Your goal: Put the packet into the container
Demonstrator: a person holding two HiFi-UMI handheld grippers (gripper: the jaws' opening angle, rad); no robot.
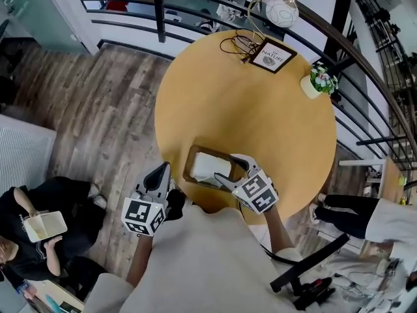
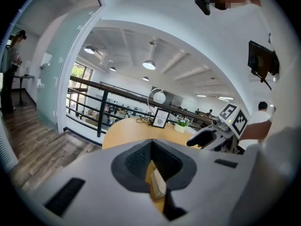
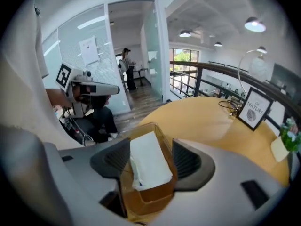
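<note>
Jaws of right gripper (image 3: 150,146) stand wide over packet (image 3: 148,163) in container (image 3: 151,197).

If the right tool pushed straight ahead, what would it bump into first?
Most likely the white packet lying in the brown container, between the open jaws of the right tool.

The person wears a cream top (image 1: 202,259). The left gripper (image 1: 159,170) and right gripper (image 1: 228,168) are grey, each with 1 black-and-white marker cube (image 1: 256,193) at 6 o'clock.
</note>
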